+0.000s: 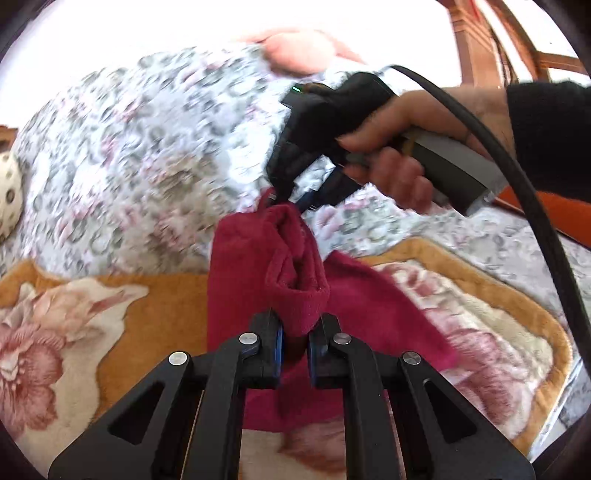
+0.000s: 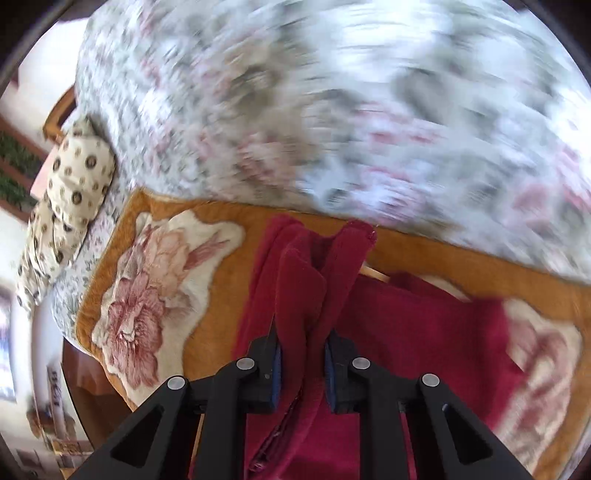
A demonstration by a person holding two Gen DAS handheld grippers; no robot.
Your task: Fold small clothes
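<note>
A dark red fleece garment (image 1: 266, 266) is lifted off an orange blanket with pink flowers (image 1: 155, 302). My left gripper (image 1: 295, 332) is shut on a bunched edge of the garment. My right gripper (image 1: 286, 201), held in a hand, is shut on the garment's far top edge in the left wrist view. In the right wrist view my right gripper (image 2: 301, 354) pinches a thick fold of the garment (image 2: 424, 332), which drapes down over the blanket (image 2: 207, 332).
A grey-and-pink floral quilt (image 1: 147, 147) is heaped behind the blanket. A cream patterned pillow (image 2: 70, 184) lies at the left. Wooden furniture (image 1: 476, 33) stands at the far right. A black cable (image 1: 535, 199) runs from the right gripper.
</note>
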